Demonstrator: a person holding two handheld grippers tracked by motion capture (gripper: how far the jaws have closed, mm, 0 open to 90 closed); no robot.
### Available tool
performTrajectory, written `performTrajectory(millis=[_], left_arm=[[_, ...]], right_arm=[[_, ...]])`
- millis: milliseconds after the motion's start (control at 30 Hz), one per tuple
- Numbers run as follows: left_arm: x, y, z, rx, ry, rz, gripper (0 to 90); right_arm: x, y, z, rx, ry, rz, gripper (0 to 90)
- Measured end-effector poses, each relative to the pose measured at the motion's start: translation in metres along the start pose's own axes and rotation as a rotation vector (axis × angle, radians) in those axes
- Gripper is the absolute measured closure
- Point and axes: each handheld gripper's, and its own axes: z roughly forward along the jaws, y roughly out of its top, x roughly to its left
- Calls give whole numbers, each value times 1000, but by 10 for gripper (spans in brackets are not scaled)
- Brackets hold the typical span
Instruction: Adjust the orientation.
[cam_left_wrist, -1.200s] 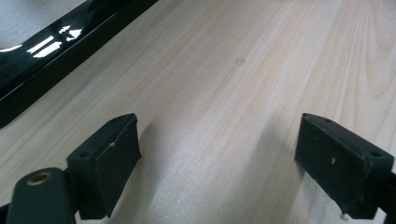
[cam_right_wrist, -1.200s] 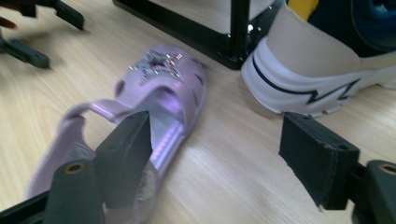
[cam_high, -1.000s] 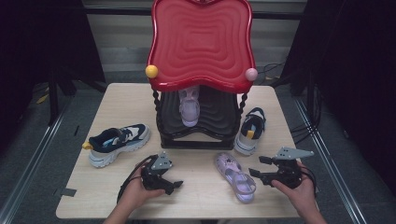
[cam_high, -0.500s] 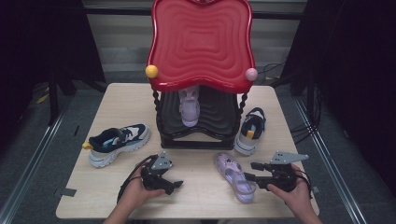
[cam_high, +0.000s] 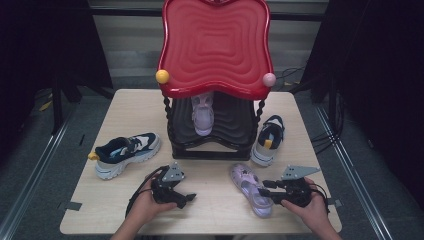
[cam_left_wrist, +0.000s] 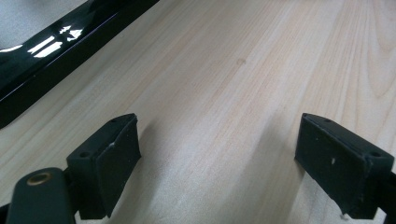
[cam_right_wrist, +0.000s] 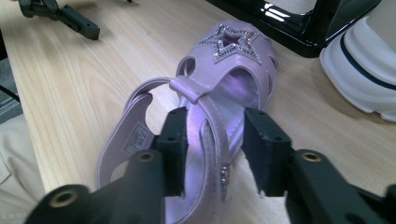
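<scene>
A lilac sandal (cam_high: 251, 190) with a star on its toe (cam_right_wrist: 224, 70) lies on the wooden table (cam_high: 215, 220) at the front right. My right gripper (cam_high: 266, 188) reaches into it from the right. In the right gripper view its jaws (cam_right_wrist: 212, 126) have just been closing and straddle the sandal's side wall and ankle strap, one pad inside the shoe and one outside; a thin gap still shows at the outer pad. My left gripper (cam_high: 189, 198) rests on the table at the front left, open, with bare wood between its pads (cam_left_wrist: 219, 154).
A black shoe rack (cam_high: 212, 145) with a red wavy top (cam_high: 215, 45) stands mid-table; a second lilac sandal (cam_high: 203, 114) sits on its shelf. A navy-and-white sneaker (cam_high: 127, 154) lies to its left, and another (cam_high: 268, 140) leans at its right.
My right gripper has slid left onto the sandal's heel end and its jaws have narrowed around the side strap. The left hand and gripper have stayed put.
</scene>
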Motion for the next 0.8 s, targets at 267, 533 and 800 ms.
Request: performTrajectory(millis=[267,533,800], left_arm=[[0,0,0,-2,-1,-1,131],[0,0,0,1,-1,-2,131],[0,0,0,5,1,-5,131]], right_arm=[[-4,-2,-5,-2,-32,-2,742],[-6,-4,-6,-31,-36,-10,734],[-8,-10,0,-57,-25,-33,722]])
